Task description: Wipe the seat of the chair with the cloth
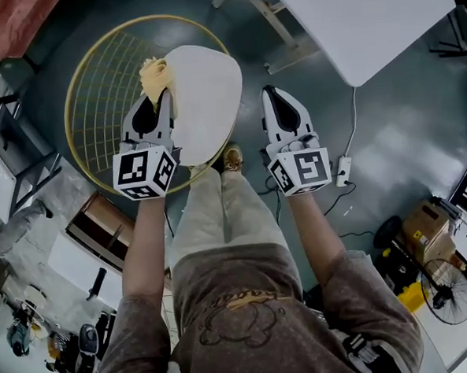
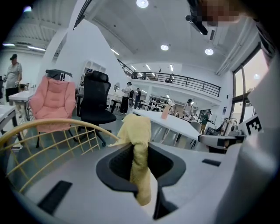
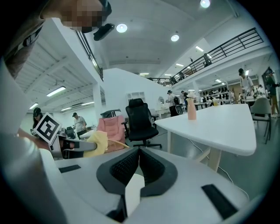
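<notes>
Seen from the head view, a round chair with a yellow wire frame (image 1: 94, 96) and a white seat (image 1: 209, 104) stands just below me. My left gripper (image 1: 161, 94) hovers over the seat's left edge, shut on a yellow cloth (image 1: 156, 74) that bunches past its tips. The left gripper view has the cloth (image 2: 139, 151) pinched between the jaws, with the wire frame (image 2: 52, 131) behind it. My right gripper (image 1: 272, 93) hangs to the right of the seat over the floor, shut with nothing in it (image 3: 139, 153).
A white table (image 1: 365, 16) stands at the upper right, close to the right gripper. A power strip (image 1: 344, 169) and its cable lie on the floor. A pink chair (image 2: 52, 103) and a black office chair (image 2: 96, 103) stand farther off. The person's shoe (image 1: 232, 157) is by the seat's near edge.
</notes>
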A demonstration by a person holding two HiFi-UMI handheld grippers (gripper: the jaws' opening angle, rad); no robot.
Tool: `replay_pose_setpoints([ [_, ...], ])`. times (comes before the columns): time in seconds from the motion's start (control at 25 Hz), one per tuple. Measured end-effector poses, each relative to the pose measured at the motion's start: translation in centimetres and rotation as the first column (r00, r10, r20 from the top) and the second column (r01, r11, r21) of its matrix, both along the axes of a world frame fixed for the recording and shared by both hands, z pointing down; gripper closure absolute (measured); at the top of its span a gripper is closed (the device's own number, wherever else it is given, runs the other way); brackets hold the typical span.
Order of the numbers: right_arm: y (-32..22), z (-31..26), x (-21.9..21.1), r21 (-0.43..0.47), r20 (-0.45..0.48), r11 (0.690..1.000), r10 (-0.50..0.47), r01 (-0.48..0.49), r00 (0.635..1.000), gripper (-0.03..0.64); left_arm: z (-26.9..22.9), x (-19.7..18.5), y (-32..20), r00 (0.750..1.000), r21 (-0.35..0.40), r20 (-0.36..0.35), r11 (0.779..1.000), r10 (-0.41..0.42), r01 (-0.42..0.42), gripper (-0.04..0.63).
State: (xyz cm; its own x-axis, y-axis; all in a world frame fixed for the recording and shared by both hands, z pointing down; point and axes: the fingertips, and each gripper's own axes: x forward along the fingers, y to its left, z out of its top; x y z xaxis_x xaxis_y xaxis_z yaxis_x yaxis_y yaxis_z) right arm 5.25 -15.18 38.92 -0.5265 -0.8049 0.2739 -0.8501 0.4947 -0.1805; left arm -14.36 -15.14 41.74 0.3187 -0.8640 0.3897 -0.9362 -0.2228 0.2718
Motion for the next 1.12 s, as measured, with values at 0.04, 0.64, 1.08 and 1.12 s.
replay_pose_setpoints([
  [0.04, -0.1, 0.7, 0.1, -0.003, 0.001, 1.000, 0.005, -0.005, 1.000, 0.589, 0.9, 0.0, -0.2, 1.000, -0.006, 0.000, 1.000, -0.001, 0.001, 0.517],
  [0.64, 0.2, 6.8, 1.3, -0.048, -0.021, 0.998, 0.035, -0.036, 0.999, 0.589, 13.4, -1.4, -4.2, 0.995, -0.100, 0.094, 0.995, 0.014, -0.005, 0.517],
  [1.08, 0.1, 8.3, 2.4, -0.075, -0.041, 0.996, 0.054, -0.057, 0.998, 0.589, 22.8, -3.2, -6.8, 0.978, -0.237, 0.202, 0.972, 0.056, -0.007, 0.517],
  [1.12, 0.2, 8.4, 2.2, -0.076, -0.042, 0.996, 0.052, -0.056, 0.998, 0.589, 23.5, -3.4, -7.0, 0.977, -0.247, 0.206, 0.969, 0.054, -0.001, 0.517],
])
